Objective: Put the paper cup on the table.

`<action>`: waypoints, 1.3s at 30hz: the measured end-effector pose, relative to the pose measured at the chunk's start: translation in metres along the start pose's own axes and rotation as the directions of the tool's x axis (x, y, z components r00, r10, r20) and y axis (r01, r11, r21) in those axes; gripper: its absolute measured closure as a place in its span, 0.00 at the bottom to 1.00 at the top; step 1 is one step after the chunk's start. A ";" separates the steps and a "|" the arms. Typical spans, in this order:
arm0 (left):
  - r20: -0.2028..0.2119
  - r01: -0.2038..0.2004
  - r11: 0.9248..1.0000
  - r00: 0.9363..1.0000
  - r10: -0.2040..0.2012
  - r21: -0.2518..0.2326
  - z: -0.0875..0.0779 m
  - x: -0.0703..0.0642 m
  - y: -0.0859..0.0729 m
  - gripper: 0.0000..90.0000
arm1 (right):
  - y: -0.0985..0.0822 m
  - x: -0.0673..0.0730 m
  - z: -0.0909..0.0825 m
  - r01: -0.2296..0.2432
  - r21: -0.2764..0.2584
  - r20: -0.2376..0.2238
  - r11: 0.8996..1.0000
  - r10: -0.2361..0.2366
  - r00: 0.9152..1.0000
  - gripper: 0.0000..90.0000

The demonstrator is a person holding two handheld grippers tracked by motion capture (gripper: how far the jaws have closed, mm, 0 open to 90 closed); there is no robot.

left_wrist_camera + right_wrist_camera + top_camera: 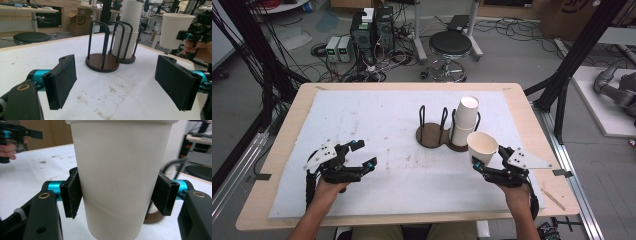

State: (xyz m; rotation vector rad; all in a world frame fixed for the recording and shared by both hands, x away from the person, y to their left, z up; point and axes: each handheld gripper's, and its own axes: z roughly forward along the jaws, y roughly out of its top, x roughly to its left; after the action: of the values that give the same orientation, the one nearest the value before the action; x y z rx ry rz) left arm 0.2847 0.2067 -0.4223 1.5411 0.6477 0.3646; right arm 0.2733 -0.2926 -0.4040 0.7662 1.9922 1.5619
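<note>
My right gripper (488, 157) is shut on a white paper cup (482, 146), held upright above the mat at the front right. In the right gripper view both pads (72, 195) press on the cup's (120, 170) sides. Just behind it, a stack of white cups (465, 119) stands in the right bay of a dark wire cup stand (430, 135), whose left bay is empty. My left gripper (364, 153) rests at the front left, open with nothing between its jaws. The left gripper view looks past its open gripper (120, 82) to the stand (102, 62), the stack (126, 32) and the held cup (175, 30).
A white mat (377, 120) covers the wooden table (277, 150). Beyond the table's far edge stand a round black stool (450, 44) and electronic boxes with cables (362, 40) on the floor. Black frame posts (572, 65) flank the table.
</note>
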 end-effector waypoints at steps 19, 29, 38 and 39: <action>0.014 -0.010 1.000 1.000 0.009 0.025 0.011 -0.001 -0.001 0.19 | -0.045 -0.031 0.008 -0.142 0.143 0.064 0.979 0.134 0.989 0.38; -0.011 -0.017 0.999 1.000 0.018 0.033 0.007 -0.004 0.000 0.20 | -0.041 -0.024 0.019 -0.100 0.293 0.075 0.951 0.082 0.994 0.37; -0.012 -0.010 0.999 1.000 0.011 0.036 0.008 -0.003 0.000 0.20 | -0.043 -0.025 0.005 -0.081 0.345 0.060 0.935 0.064 0.996 0.35; -0.012 -0.010 0.999 1.000 0.010 0.037 0.008 -0.003 0.000 0.20 | -0.044 -0.026 0.004 -0.082 0.345 0.055 0.935 0.067 0.996 0.35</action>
State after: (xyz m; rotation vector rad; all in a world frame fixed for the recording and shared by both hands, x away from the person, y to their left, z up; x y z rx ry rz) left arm 0.2870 0.1984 -0.4227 1.5785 0.6597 0.3721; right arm 0.2891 -0.3163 -0.4466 1.0112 2.2620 1.2328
